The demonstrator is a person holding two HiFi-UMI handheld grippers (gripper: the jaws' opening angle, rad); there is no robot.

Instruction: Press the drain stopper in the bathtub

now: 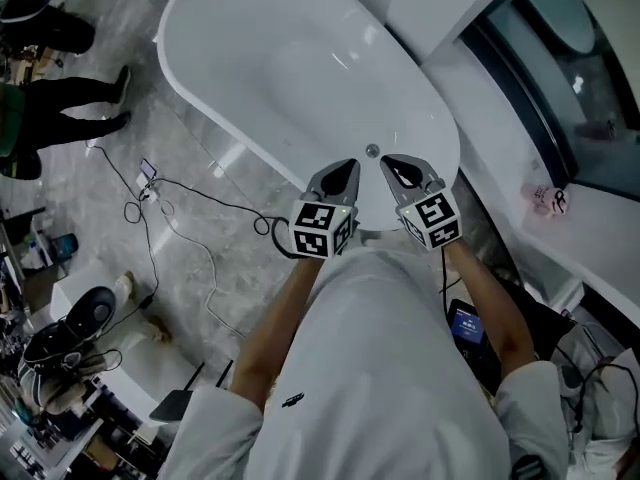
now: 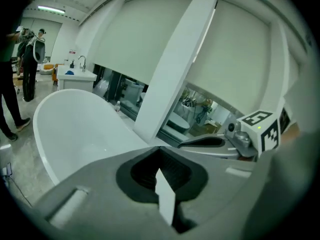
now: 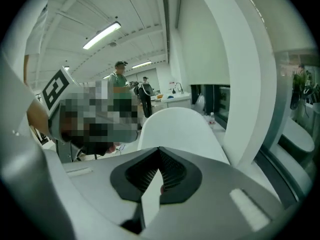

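Underfoot, grey marbled floor tiles (image 1: 80, 218), crossed by loose black cables (image 1: 200, 193). To the right, dark-framed windows (image 1: 560, 88) above a white ledge (image 1: 610, 243). Between the panes, a broad white pillar (image 2: 170, 69), slanting upward. Pale wall panels (image 2: 135, 39) overhead. Farther off, a white counter (image 2: 75, 77) with a faucet (image 2: 82, 63). High up, lit tube lamps (image 3: 101, 35) on a white ceiling (image 3: 135, 14).

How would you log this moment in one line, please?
phase: pre-press | left gripper: shut, empty | right gripper: shut, empty | drain stopper: not touched | position: both above bathtub end
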